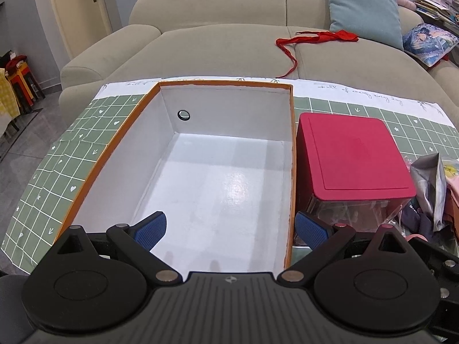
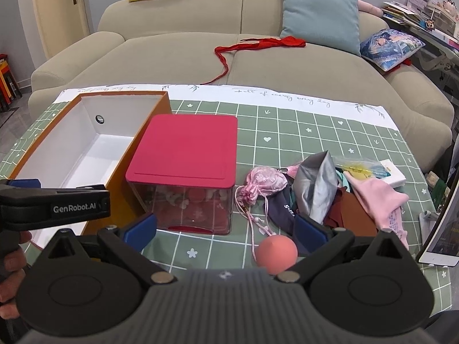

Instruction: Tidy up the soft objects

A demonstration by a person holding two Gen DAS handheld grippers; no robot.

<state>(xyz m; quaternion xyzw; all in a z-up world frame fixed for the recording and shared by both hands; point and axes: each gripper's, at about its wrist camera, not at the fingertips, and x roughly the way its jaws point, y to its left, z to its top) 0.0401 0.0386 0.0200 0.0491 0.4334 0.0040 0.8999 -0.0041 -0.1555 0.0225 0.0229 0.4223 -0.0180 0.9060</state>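
Note:
An open orange box [image 1: 292, 154] with a white inside stands on the green checked cloth; it holds nothing. My left gripper [image 1: 231, 230] hovers open over its near end, and shows from the side in the right wrist view [image 2: 54, 203]. My right gripper [image 2: 226, 230] is open and holds nothing, low over the cloth. Between its fingers lies a pink ball [image 2: 276, 253]. Just beyond sit a pink drawstring pouch [image 2: 264, 182] and a heap of soft items: silver cloth [image 2: 315, 183], pink sock [image 2: 378, 197], brown cloth [image 2: 351, 209], dark cloth [image 2: 282, 209].
A clear box with a red lid [image 2: 186, 149] stands between the orange box [image 2: 126, 172] and the heap. A beige sofa [image 2: 178, 54] with cushions and a red ribbon [image 2: 258, 44] lies beyond the table. A tablet [image 2: 441, 238] leans at the right edge.

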